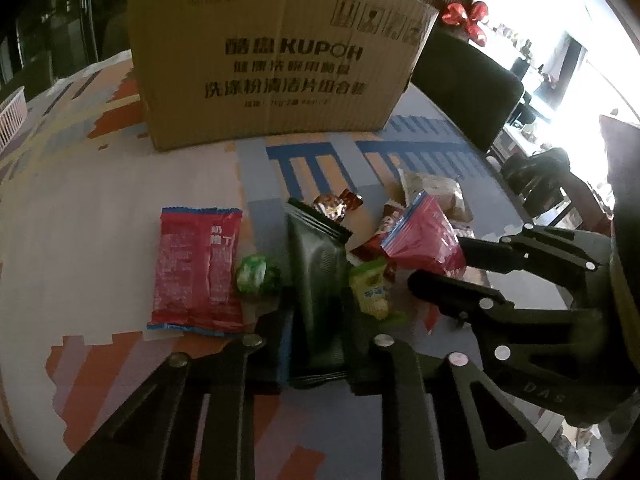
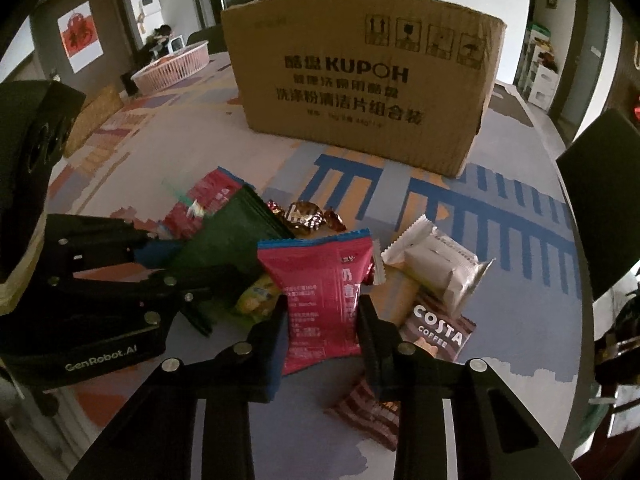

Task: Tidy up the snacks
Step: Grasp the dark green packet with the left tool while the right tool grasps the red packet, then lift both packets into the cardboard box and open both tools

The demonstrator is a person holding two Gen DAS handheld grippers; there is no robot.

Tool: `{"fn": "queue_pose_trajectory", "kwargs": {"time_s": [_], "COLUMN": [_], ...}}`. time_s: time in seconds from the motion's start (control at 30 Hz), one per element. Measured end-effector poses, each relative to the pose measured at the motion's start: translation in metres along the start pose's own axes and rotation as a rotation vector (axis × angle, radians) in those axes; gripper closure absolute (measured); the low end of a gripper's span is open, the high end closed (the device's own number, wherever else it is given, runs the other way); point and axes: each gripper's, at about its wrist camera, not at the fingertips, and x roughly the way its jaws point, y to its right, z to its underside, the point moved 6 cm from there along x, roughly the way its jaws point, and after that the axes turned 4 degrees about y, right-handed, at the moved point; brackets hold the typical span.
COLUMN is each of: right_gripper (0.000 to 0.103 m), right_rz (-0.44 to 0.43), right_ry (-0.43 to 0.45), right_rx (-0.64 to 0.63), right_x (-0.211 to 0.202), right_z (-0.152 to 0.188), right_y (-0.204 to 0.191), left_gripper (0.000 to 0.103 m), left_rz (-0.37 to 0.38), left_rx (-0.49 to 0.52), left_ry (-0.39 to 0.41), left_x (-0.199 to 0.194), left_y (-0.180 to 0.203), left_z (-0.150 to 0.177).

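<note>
Currently pick-up step: my left tool point(image 1: 320, 344) clamps the dark green foil sachet point(image 1: 320, 280); right tool point(image 2: 322, 328) clamps the red crinkled packet point(image 2: 320, 292). Next, lift both toward the far brown cardboard box point(image 2: 360, 92).

The worktop point(image 2: 520, 248) is covered with a patterned cloth in grey, blue, orange and lilac blocks. A brown corrugated cardboard box point(image 2: 360, 80) printed "KUPOH" stands on it. In front of the box lies a loose cluster of snacks: a flat red foil packet point(image 1: 198, 272) to the left, a round green-wrapped sweet point(image 1: 256, 274) just beside it, a white wrapped cake point(image 2: 440, 268) and a brown striped "COSTA COFFEE" sachet point(image 2: 438, 332) to the right. A pink plastic basket point(image 2: 176, 65) sits well left of the box.
</note>
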Motion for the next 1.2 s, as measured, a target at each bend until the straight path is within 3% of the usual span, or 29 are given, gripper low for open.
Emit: {"fn": "queue_pose_trajectory", "kwargs": {"time_s": [0.57,1.2], "right_gripper": [0.070,0.070], "right_rz": [0.010,0.071], "right_ry": [0.099,0.365], "right_rx": [0.063,0.059], "right_x": [-0.033,-0.101], "right_z": [-0.011,-0.092], "right_y": [0.002,0.007], "left_gripper": [0.088,0.088], "left_rz": [0.017,-0.010], "left_rx": [0.000,0.049], "left_ry": [0.121,0.414], "left_x": [-0.039,-0.116], "left_y": [0.014,0.015], "left_z": [-0.020,-0.109]}}
